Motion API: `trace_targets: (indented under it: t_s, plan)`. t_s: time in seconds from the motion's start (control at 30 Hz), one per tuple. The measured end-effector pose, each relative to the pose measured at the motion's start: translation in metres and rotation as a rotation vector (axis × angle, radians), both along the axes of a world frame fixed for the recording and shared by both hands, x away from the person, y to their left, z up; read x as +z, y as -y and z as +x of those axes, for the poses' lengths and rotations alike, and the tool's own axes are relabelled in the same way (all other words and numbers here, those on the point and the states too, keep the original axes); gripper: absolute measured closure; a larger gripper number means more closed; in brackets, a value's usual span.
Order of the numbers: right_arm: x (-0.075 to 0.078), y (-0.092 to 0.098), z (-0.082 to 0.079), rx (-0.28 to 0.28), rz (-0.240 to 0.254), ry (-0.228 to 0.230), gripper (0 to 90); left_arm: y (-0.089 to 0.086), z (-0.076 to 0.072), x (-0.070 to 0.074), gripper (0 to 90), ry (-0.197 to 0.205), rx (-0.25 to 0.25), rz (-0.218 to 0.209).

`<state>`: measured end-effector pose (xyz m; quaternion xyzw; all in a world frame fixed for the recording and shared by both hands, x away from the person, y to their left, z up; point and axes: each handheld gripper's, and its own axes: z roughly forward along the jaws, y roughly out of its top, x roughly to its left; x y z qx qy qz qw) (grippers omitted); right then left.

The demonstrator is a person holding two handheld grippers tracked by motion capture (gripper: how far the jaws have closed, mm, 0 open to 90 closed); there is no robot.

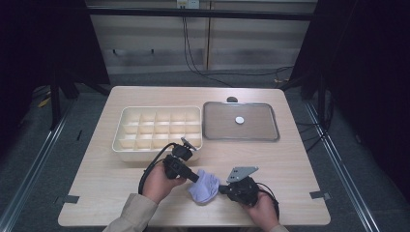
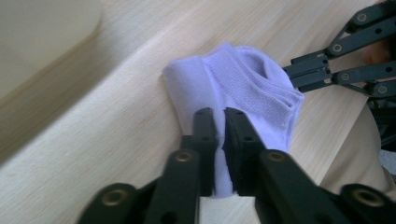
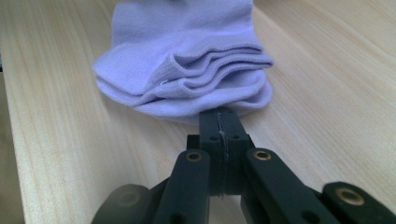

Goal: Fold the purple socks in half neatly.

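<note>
A: Item one, left gripper (image 2: 220, 114). State?

B: Jaws narrow, a fold of the sock (image 2: 243, 84) pinched between the pads; a strip of lilac cloth shows in the slot. It bites the sock's closed, rounded end.

A: Item two, right gripper (image 3: 218, 113)?

B: Jaws pressed flat together, tips at the sock's lower edge under the stacked cuffs. A thin seam of fabric seems caught between them, though I cannot tell for sure.

A: Item three, the sock itself?

B: Lilac knit, folded over so several ribbed cuff layers lie one on another. It rests on the table (image 1: 290, 159), between the two grippers, touching both, on the person's side of the box (image 1: 159, 126) and well apart from it.

A: Handling notes?

B: By my reading light, soft and limp, with no stiffness; it will sag and unfold wherever it is not held. Not fragile and not slippery, since the knit gives the pads purchase. The risk is catching one layer only, so the rest peels away.

A: Best hold?

B: The ribbed cuff stack, taken through all layers, with the other gripper on the rounded end to keep the fold shut.

A: Other stock?

B: Compartmented box beyond the sock, every cell bare; a tray (image 1: 270, 136) right of the box, with a white disc (image 1: 239, 119) lying in it
</note>
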<state>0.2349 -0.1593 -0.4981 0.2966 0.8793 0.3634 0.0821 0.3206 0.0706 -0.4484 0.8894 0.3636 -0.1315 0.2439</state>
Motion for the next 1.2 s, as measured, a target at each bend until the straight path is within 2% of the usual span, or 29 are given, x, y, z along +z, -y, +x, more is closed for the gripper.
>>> trace_targets:
  t_s: [0.13,0.27,0.43,0.53,0.6,0.87,1.2]
  plan:
    - [0.0,0.0,0.0,0.002,0.002,-0.002,89.7,-0.005,0.0,-0.002,76.8,0.001,0.015,0.006]
    - [0.0,0.0,0.0,0.004,0.006,-0.002,89.8,-0.009,0.001,-0.008,74.7,-0.022,0.02,-0.002]
    - [-0.001,0.001,0.0,0.002,0.011,0.002,89.8,-0.005,0.0,-0.013,72.9,-0.041,0.024,-0.011]
    - [-0.001,0.001,-0.001,-0.002,0.006,0.001,89.8,-0.002,0.0,-0.016,76.4,-0.043,0.018,0.001]
    - [0.0,0.001,-0.001,-0.001,0.006,0.001,89.8,-0.001,0.0,-0.016,81.7,-0.046,0.007,0.017]
    - [-0.001,0.001,-0.002,0.005,0.003,0.005,89.9,0.001,-0.001,-0.007,83.6,-0.04,0.005,0.01]
    - [0.0,-0.001,-0.002,0.01,0.0,0.012,89.9,0.008,-0.002,0.004,83.4,-0.02,-0.019,0.029]
